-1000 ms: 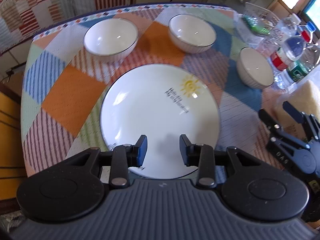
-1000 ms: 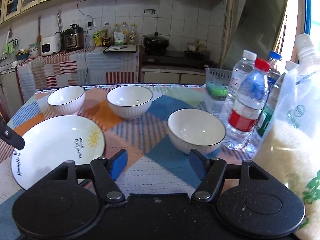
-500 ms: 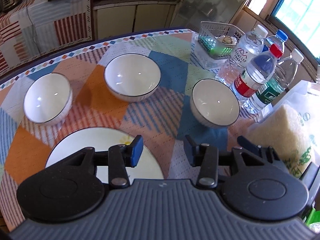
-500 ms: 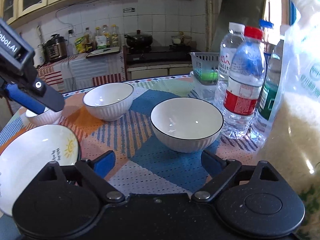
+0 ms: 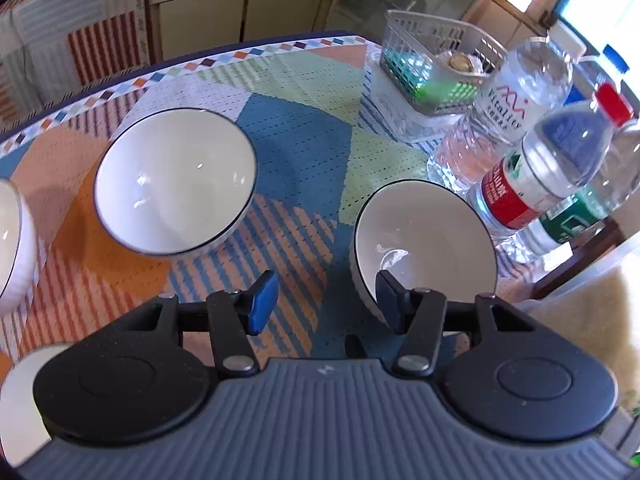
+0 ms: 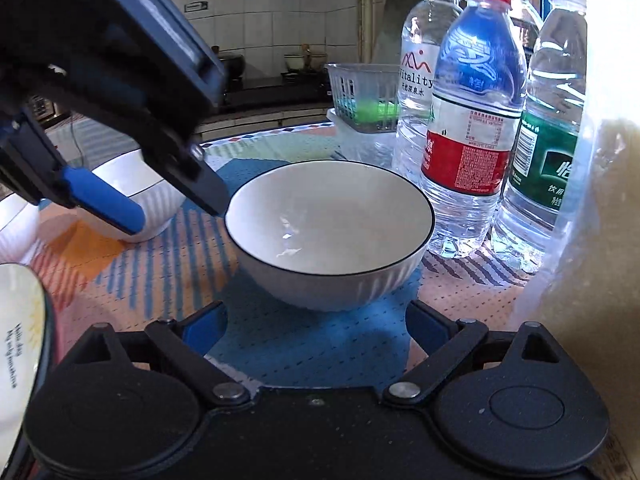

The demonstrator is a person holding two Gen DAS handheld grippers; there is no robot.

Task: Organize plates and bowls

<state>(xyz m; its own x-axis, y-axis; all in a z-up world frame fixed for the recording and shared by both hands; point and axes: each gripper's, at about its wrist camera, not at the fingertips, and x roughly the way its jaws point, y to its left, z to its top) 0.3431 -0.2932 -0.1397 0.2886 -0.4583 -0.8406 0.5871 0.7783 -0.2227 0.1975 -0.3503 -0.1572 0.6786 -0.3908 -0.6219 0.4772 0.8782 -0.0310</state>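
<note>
Near bowl on table — bottles right, second bowl left, basket behind.

Left wrist view: camera sits behind the left gripper, pitched steeply down onto the patterned tablecloth from above; near bowl close under the right finger, second bowl farther left; far edge of frame reaches the cabinets.
Right wrist view: camera behind the right gripper, set low and pitched shallower, facing the far tiled wall; near bowl close ahead, seen almost side-on; water bottles tower just right of it.
Shared ground: the near bowl, water bottles, basket, second bowl; the left gripper itself enters the right view from upper left.
</note>
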